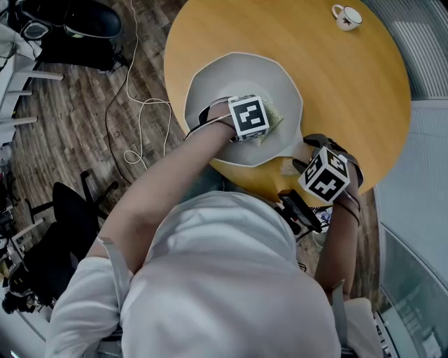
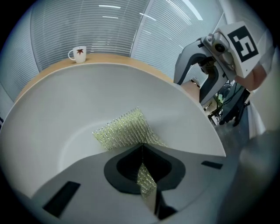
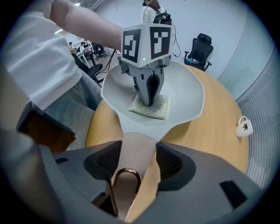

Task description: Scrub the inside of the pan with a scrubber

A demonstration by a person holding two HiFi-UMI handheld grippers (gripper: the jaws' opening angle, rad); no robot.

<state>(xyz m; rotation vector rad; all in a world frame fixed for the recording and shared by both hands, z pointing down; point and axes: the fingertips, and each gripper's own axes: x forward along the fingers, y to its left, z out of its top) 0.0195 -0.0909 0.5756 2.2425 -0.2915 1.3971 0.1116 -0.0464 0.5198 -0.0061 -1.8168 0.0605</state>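
A round wooden table [image 1: 350, 91] stands over plank flooring, a cup [image 1: 346, 17] at its far right. The pan [image 1: 210, 84] sits at the near edge. The right gripper [image 3: 138, 145] is clamped on its handle [image 3: 130, 159]. The left gripper [image 2: 142, 146] pinches the scrubber [image 3: 158, 109], which lies flat on the pan's floor. This looks like mid-scrub; next, I'd say, firm strokes across the bare inside while the handle is braced.

An open office: a black swivel chair [image 3: 199, 52] and people at desks [image 3: 87, 47] beyond the left gripper [image 3: 150, 102], slatted blinds [image 2: 87, 26] along the curved wall, cables [image 1: 150, 102] across the plank floor [image 1: 63, 129].
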